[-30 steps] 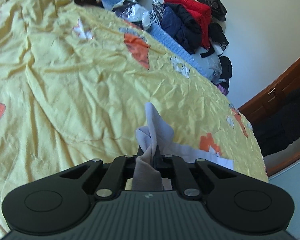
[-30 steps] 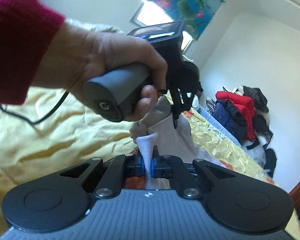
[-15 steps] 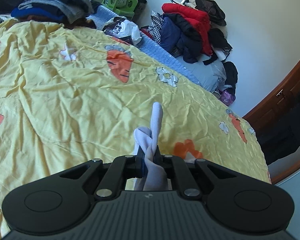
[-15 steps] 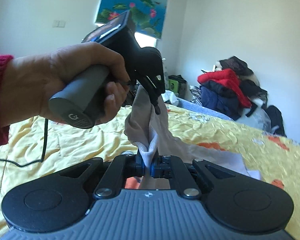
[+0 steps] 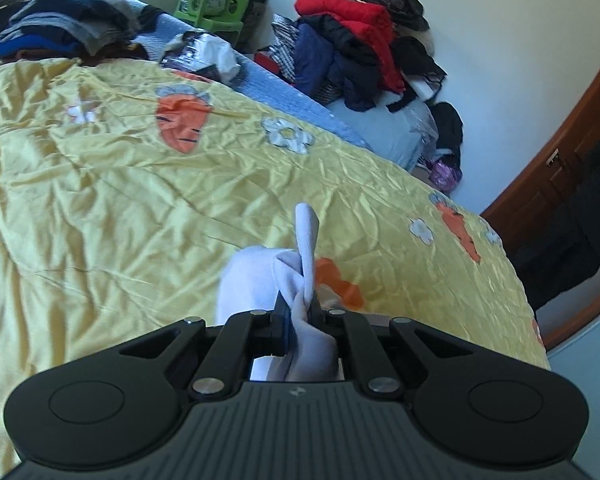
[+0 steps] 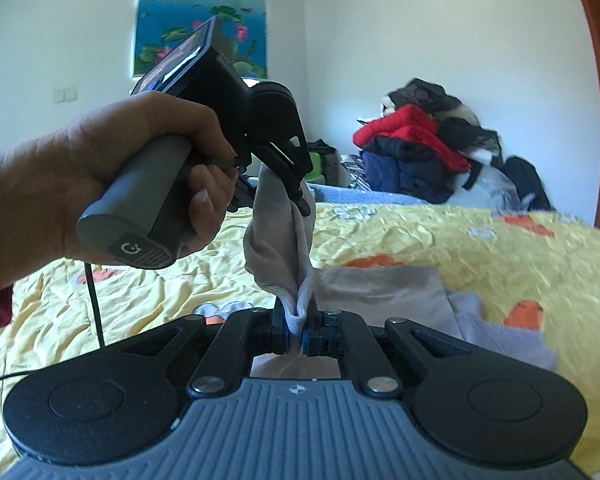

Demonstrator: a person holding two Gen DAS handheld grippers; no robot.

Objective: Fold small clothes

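Both pairs of jaws are clamped on one pale sock [image 6: 284, 236]. Its white ribbed cuff is pinched by the right gripper [image 6: 296, 330], and its other end is pinched higher up by the left gripper [image 6: 300, 196], so that the sock is hung between the two, bunched and slack, above the yellow carrot-print bedspread [image 6: 480, 248]. The left gripper's grey handle is gripped by a hand [image 6: 112, 184] in a red sleeve. In the left wrist view, a thin strip of the white fabric [image 5: 306, 276] is seen standing up out of the closed left gripper [image 5: 302, 314]. A flat beige cloth [image 6: 384, 292] is laid on the bedspread just beyond the right gripper. A heap of red and dark jackets [image 5: 364, 48] is piled against the far wall.
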